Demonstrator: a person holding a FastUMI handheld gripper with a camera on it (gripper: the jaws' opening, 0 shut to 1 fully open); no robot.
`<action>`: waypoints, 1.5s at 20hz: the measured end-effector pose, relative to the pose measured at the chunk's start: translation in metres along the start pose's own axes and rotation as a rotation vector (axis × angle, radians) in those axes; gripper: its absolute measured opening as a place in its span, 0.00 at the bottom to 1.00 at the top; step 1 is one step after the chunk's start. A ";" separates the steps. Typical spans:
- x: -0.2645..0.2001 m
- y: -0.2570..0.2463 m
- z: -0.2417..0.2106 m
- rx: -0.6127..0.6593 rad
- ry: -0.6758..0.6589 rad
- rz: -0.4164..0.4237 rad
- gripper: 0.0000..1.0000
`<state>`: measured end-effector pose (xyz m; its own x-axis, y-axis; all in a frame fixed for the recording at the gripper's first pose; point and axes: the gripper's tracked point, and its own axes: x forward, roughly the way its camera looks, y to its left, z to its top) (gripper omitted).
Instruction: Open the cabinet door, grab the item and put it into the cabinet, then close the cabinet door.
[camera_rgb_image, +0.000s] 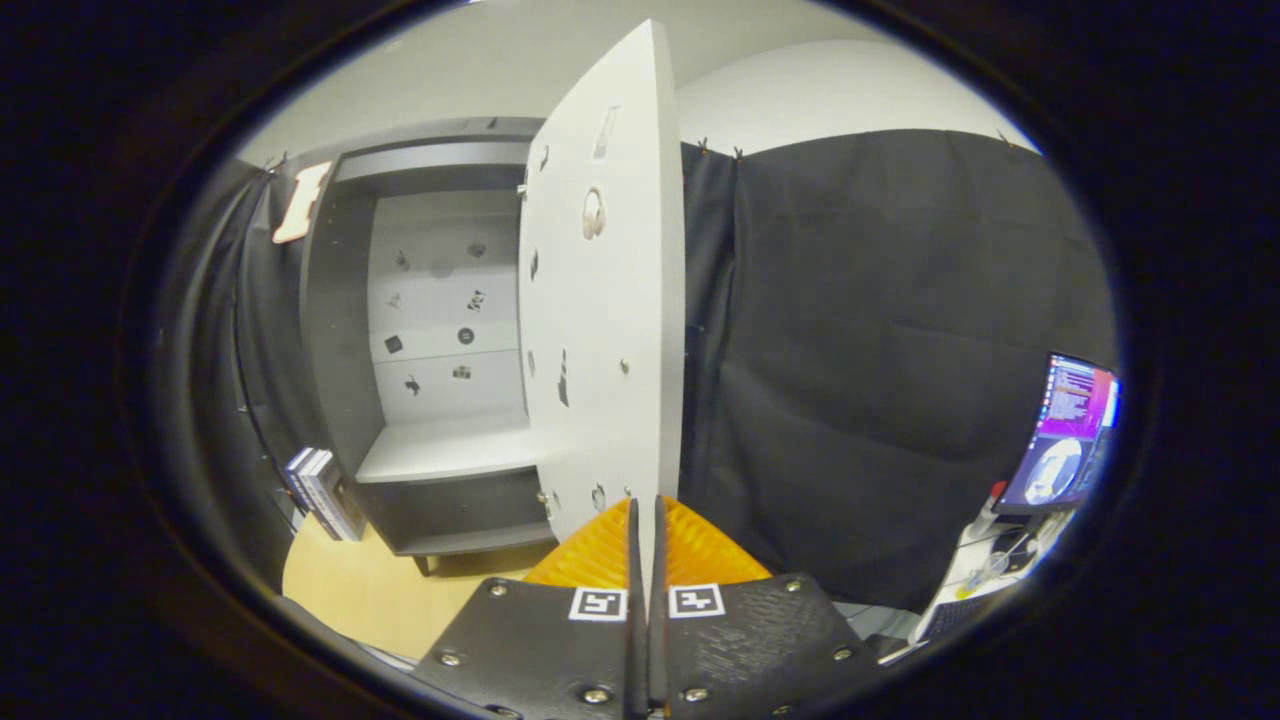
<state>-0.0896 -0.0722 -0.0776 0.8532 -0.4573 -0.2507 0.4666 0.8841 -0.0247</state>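
Cabinet door (605, 300) is swung open; shelf (450, 450) is bare. Claw (647, 520) is closed at the door's lower edge, nothing gripped. Item is not yet stowed.

Cabinet (440, 340) wall stickers indistinct.

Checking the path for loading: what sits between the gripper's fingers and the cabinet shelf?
In the gripper view, the open door stands just ahead of the closed gripper, swung out edge-on beside the bare shelf of the cabinet.
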 end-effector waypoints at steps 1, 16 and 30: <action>0.000 0.005 -0.001 -0.006 -0.006 0.014 0.01; 0.042 0.130 -0.071 -0.109 0.061 0.272 0.01; 0.099 0.180 -0.250 -0.164 0.349 0.361 0.85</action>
<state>0.0206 0.0662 -0.3491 0.8113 -0.0863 -0.5782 0.0906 0.9957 -0.0215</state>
